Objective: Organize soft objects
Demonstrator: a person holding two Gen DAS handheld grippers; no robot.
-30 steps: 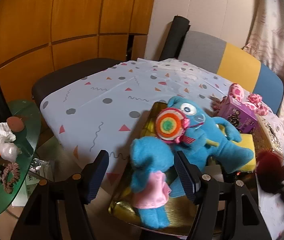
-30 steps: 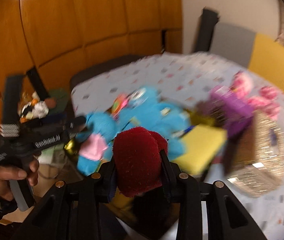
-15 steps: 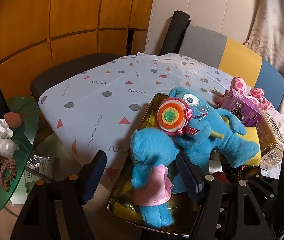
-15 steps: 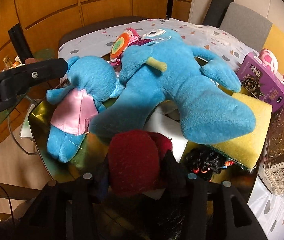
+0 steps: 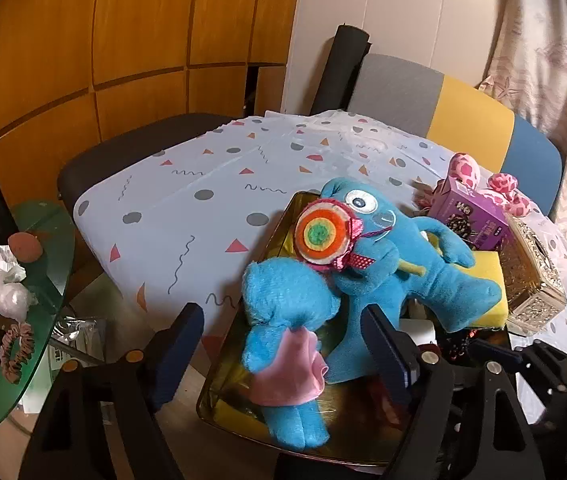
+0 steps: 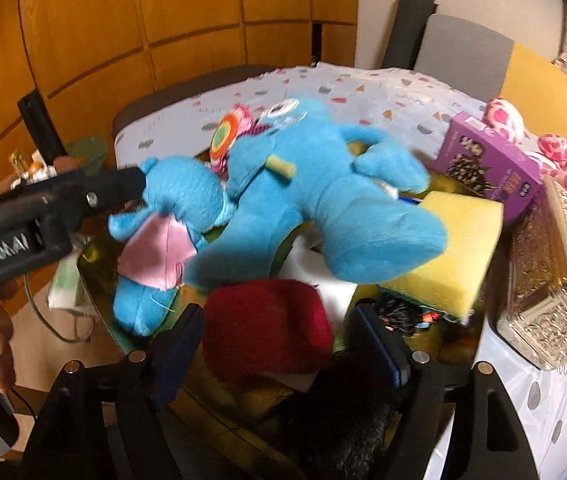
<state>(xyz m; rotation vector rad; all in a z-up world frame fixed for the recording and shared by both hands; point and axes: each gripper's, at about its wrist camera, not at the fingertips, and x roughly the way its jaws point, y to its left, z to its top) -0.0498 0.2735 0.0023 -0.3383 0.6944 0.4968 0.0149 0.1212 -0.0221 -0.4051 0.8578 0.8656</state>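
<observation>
A gold tray [image 5: 219, 392] at the table's near edge holds soft things. A small blue plush in a pink dress [image 5: 287, 332] lies between the wide-open fingers of my left gripper [image 5: 283, 344], untouched by them. A big blue plush [image 5: 395, 264] with a round orange felt disc [image 5: 319, 236] lies behind it on a yellow sponge [image 6: 447, 248]. My right gripper [image 6: 279, 348] is open; a dark red fuzzy cloth [image 6: 267, 328] lies loose in the tray [image 6: 95, 276] between its fingers. The left gripper [image 6: 135, 184] shows there beside the small plush [image 6: 163, 240].
A purple box [image 5: 471, 220], a pink spotted plush [image 5: 483, 184] and an ornate gold tissue box [image 5: 531, 272] stand right of the tray. The patterned tablecloth [image 5: 187, 216] spreads behind. A green glass side table [image 5: 39, 280] with clutter stands at left. Chairs stand behind.
My right gripper came down over the tray, opened and let go of the red cloth, which now lies in the tray. My left gripper stayed open around the small plush.
</observation>
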